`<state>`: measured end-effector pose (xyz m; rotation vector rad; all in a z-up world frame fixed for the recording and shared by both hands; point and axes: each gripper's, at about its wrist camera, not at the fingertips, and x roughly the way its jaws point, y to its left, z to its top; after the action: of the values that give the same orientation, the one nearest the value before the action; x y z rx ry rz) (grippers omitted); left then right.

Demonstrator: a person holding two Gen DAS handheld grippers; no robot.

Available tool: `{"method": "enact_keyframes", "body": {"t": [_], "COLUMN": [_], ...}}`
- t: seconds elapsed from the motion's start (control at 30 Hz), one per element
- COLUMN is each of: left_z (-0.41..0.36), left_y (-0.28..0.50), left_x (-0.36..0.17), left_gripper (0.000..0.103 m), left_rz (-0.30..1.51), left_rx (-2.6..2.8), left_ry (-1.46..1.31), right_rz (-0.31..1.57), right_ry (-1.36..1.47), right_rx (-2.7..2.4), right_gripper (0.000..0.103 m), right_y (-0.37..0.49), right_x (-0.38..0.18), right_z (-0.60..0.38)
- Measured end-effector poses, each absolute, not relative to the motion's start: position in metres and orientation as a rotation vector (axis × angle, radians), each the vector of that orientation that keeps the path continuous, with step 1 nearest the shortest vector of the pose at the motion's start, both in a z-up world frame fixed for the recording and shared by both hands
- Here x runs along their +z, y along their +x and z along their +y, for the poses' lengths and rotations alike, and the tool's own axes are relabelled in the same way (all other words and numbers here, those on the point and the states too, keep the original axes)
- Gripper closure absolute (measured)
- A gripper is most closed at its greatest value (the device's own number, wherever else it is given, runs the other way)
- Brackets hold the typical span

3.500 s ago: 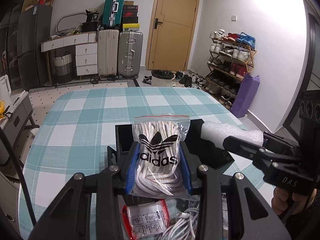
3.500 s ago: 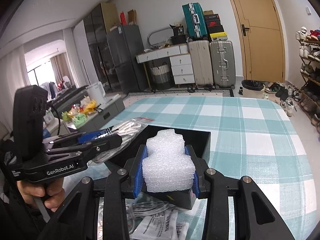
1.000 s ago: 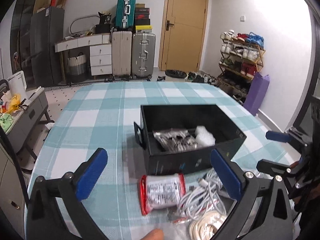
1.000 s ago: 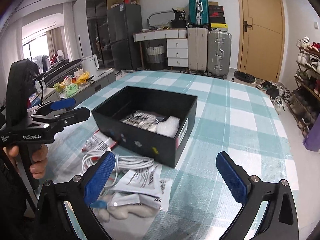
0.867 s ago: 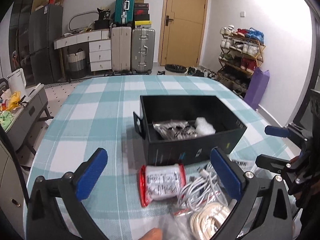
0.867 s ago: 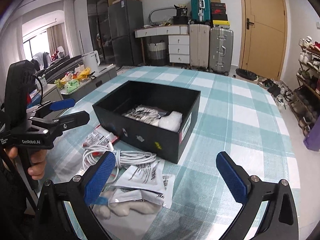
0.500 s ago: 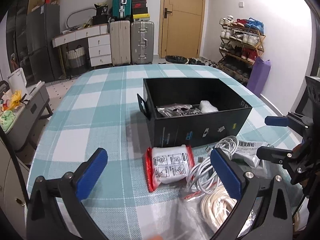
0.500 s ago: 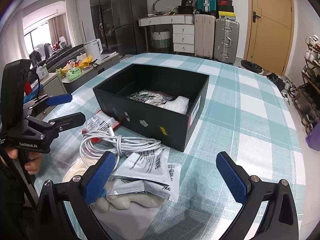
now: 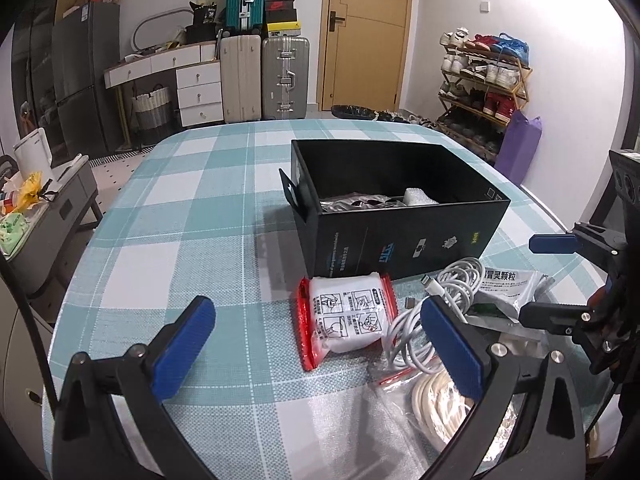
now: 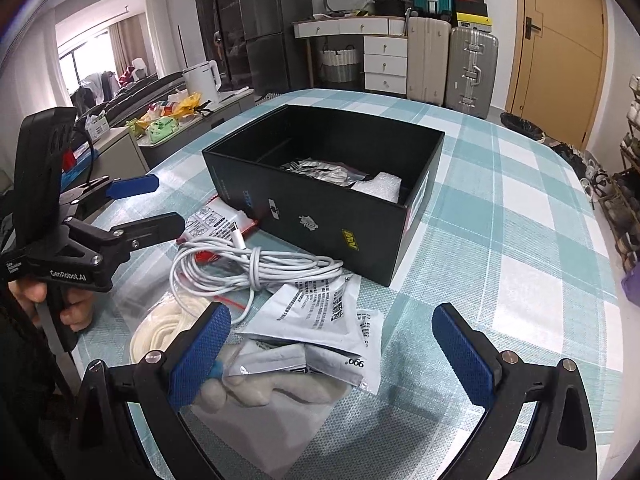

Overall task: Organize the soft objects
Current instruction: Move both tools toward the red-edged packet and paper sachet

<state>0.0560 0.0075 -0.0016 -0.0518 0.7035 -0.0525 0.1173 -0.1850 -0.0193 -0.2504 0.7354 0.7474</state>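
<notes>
A black box [image 9: 404,236] [image 10: 344,232] stands on the checked table. Inside lie a clear bag of laces [image 10: 316,170] and a white foam block [image 10: 380,186] [image 9: 416,196]. In front of the box lie a red-edged white packet [image 9: 346,314], a coiled white cable [image 10: 244,268] [image 9: 436,308], white sachets [image 10: 320,312], a bag of cream rope [image 10: 160,330] and a pale soft item [image 10: 260,390]. My left gripper [image 9: 320,344] is open and empty above the packet. My right gripper [image 10: 332,344] is open and empty above the sachets.
The table [image 9: 192,216] has a teal and white checked cloth and a rounded edge. A grey side cabinet [image 9: 40,216] stands to its left. Suitcases [image 9: 264,76], drawers, a door and a shoe rack [image 9: 484,92] stand far behind.
Both grippers let go of the lace bag and foam block, which now lie in the box. Both opened wide and drew back toward the loose items in front.
</notes>
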Motion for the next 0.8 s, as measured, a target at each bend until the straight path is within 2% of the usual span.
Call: {"method": "enact_keyframes", "body": {"t": [0.8], "left_z": [0.004], "left_y": [0.061], "left_x": [-0.005], "left_gripper": [0.0], "left_rz": [0.728], "left_rx": [-0.065], "left_ry": [-0.04], "right_rz": [0.757], "right_ry": [-0.221], "right_rx": [0.71], "right_gripper": [0.001], "right_y": [0.125], "right_x": [-0.023], "right_z": [-0.186]}}
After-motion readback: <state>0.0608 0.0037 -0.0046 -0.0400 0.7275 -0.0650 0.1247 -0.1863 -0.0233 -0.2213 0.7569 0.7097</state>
